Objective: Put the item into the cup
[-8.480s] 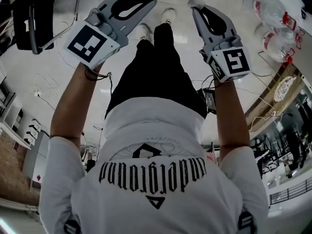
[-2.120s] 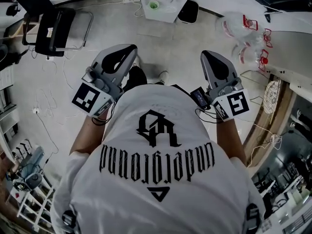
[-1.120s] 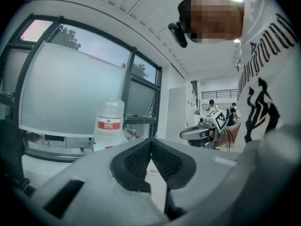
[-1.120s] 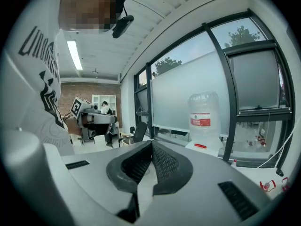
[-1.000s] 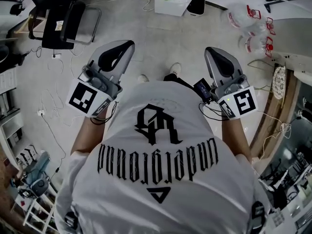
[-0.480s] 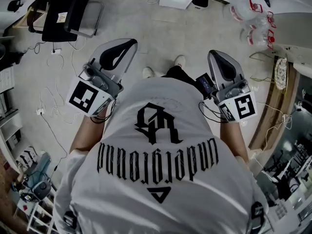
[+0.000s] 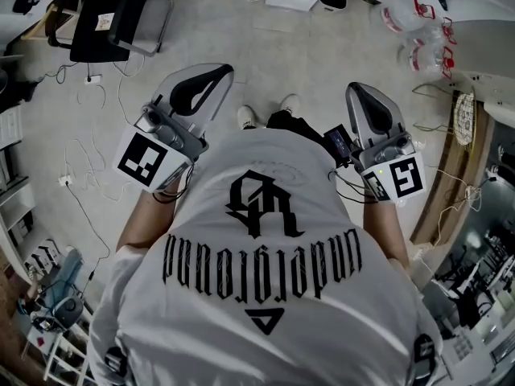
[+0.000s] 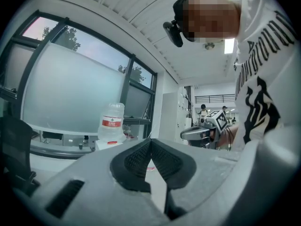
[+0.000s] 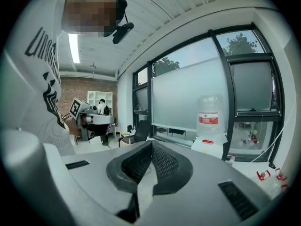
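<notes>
No cup and no item to go in it shows in any view. In the head view my left gripper and right gripper are held out on either side of the person's white printed shirt, above the floor. Both are shut, the pads meeting at the tips with nothing between them. The left gripper view shows its own jaws closed, with the right gripper across from it. The right gripper view shows its jaws closed, with the left gripper beyond.
A water dispenser with a bottle on top stands by the frosted windows. Spare water bottles lie at the upper right. A black chair stands at the upper left, and cables trail across the floor.
The grippers came down from high overhead to the sides of the torso. Over the last second they barely moved and stayed shut; the floor view drifted slightly.
</notes>
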Demonstrator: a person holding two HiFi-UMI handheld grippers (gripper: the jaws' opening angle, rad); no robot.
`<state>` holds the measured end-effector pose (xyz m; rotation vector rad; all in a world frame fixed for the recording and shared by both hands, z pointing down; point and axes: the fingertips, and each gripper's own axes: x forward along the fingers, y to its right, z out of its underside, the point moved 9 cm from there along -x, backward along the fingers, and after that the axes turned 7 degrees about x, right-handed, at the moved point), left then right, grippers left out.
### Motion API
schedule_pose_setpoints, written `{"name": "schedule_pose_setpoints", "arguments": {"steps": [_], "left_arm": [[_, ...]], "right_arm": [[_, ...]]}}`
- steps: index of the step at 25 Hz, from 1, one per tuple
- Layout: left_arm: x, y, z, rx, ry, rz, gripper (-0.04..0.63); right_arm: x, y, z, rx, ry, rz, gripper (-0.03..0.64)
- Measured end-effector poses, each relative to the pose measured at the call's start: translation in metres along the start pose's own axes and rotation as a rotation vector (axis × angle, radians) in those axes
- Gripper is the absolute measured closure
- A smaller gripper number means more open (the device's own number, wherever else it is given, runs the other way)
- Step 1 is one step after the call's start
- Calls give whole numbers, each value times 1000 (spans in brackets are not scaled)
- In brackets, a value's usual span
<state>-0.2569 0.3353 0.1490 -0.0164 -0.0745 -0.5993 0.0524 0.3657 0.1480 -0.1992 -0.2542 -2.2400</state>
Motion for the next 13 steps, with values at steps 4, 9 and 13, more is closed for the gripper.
{"name": "schedule_pose_setpoints", "arguments": {"steps": [4, 9, 13], "left_arm": [[0, 1, 0, 9, 16, 11, 581], [5, 4, -2, -2, 40, 23, 581], [3, 6, 1, 16, 24, 31, 581]], "right_arm": [[-4, -4, 3, 1, -1, 9, 603], [-9, -5, 4, 3, -5, 18, 603], [-12, -7, 4, 4, -2, 20, 603]]}}
